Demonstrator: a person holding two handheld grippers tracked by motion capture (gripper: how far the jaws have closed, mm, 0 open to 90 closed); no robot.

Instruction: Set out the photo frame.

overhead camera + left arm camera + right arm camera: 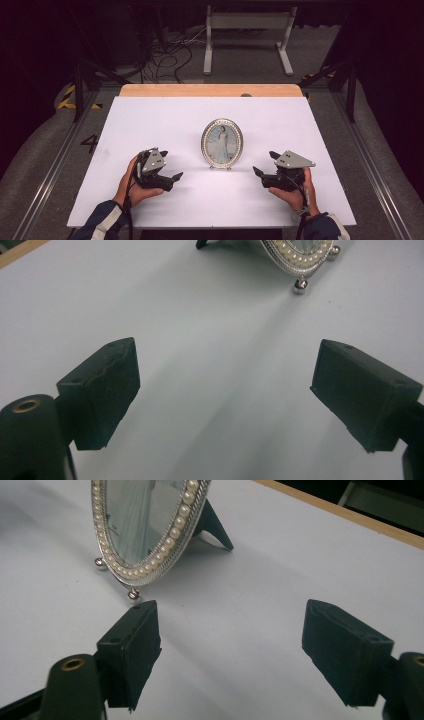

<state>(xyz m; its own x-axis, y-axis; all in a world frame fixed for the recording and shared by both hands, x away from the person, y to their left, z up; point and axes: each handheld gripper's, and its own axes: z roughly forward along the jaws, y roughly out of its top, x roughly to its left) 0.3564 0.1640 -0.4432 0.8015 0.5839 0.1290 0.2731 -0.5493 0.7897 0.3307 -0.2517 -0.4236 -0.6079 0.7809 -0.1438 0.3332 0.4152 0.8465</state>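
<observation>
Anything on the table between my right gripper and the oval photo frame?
No. In the high view, only bare white table separates the right gripper from the oval photo frame.

You are holding the left gripper [172, 164] low and tipped on its side, jaws standing wide apart with nothing between them. You are holding the right gripper [265, 163] level, its jaws likewise gaping, both forearms reaching in from below.

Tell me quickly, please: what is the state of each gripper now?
Left gripper: open, holding nothing.
Right gripper: open, holding nothing; the oval silver photo frame with pearl beads stands free on the white table.
</observation>
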